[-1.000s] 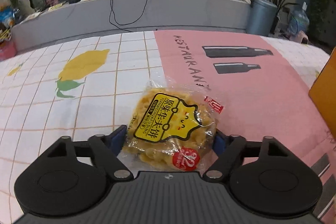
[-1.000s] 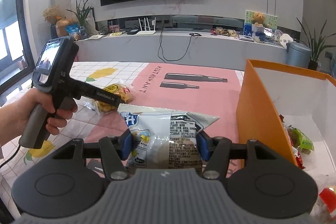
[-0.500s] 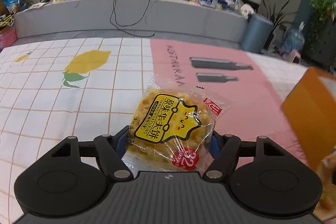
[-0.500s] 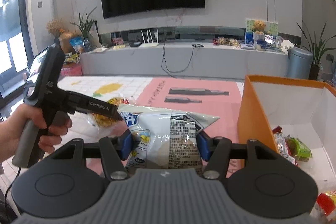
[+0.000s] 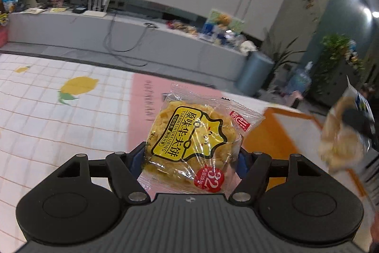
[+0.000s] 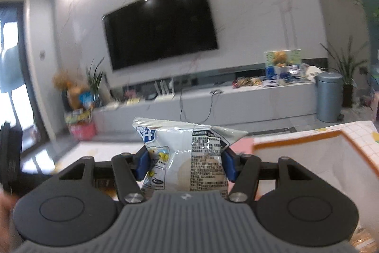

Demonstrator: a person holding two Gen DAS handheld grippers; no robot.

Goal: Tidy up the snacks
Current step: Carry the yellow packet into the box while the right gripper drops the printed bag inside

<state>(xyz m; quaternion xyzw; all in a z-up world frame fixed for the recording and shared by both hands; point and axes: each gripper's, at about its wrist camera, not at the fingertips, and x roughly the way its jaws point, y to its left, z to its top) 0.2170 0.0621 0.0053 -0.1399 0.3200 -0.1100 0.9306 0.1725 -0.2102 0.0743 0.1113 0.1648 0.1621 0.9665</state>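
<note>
Left wrist view: left tool [image 5: 191,155] pinches a yellow cookie pack [image 5: 193,141] above the counter [image 5: 47,125]. Right tool [image 6: 186,163] pinches a white snack bag [image 6: 187,158] left of the orange box [image 6: 296,148].

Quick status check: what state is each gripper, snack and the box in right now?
Left gripper: clamped on the yellow waffle cake pack, lifted off the table.
Right gripper: clamped on the white snack bag, held in the air.
Orange box: open at the top.
</note>
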